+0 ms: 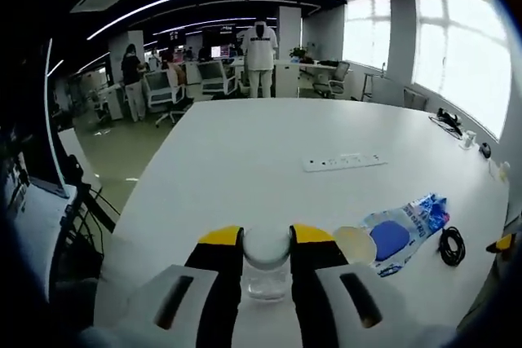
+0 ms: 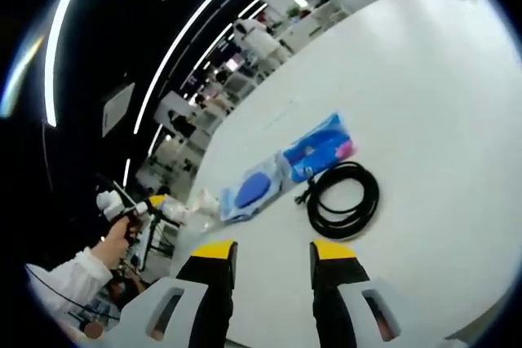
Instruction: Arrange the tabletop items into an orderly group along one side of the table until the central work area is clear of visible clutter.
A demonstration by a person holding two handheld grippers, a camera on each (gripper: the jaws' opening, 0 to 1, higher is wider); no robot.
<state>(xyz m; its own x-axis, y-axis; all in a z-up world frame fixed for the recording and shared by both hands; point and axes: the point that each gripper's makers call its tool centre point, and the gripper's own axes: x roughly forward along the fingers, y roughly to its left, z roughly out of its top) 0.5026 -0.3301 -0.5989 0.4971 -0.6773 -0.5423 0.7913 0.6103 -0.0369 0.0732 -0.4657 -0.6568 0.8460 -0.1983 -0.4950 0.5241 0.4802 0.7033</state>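
Transport of a clear plastic cup was the step in hand. The left gripper had its yellow-tipped jaws clamped on the cup's sides, holding it at the near edge of the white table. The right gripper hung above the table with its jaws apart and nothing between them.

Remaining items lay toward the table's right-hand side, as seen in the left gripper view:
- a blue and white plastic packet, with a pale round lid or disc just beside it;
- a coiled black cable, touching or nearly touching the packet's edge in the right gripper view;
- small objects at the far right edge, too small to identify.

A flush power outlet strip sat in the table's centre.

Judged from this layout, little grouping was complete. The next move called for setting the cup upright beside the packet, then releasing it without tipping.
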